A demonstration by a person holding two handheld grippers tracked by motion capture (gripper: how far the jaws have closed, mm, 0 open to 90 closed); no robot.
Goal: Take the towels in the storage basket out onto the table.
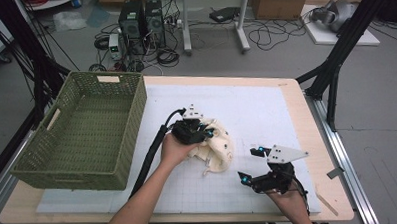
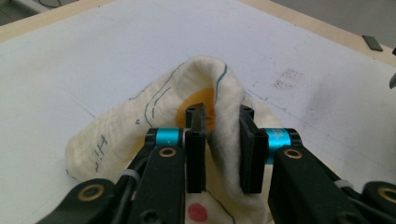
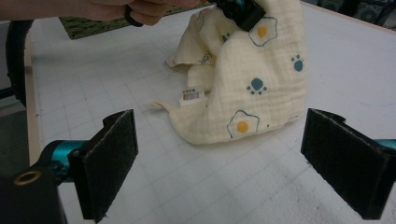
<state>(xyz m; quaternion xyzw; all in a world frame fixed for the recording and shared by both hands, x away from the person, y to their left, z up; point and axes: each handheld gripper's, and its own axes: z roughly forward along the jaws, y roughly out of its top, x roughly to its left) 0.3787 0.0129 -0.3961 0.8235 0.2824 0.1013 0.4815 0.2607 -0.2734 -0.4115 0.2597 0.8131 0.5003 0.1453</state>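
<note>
Free room and obstacles. The green wicker basket (image 1: 82,131) walled off the left part of the worktop (image 1: 266,104). The crumpled cream cloth (image 1: 215,146), with the left hand-held gripper (image 1: 205,132) on it, blocked the middle. The white mat lay bare beyond the cloth and toward the right edge; the right hand-held gripper (image 1: 252,164) stood near the front edge.

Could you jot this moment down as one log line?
left tongs: gripping cream egg-print muslin cloth | right tongs: open, idle | green woven basket: empty
</note>
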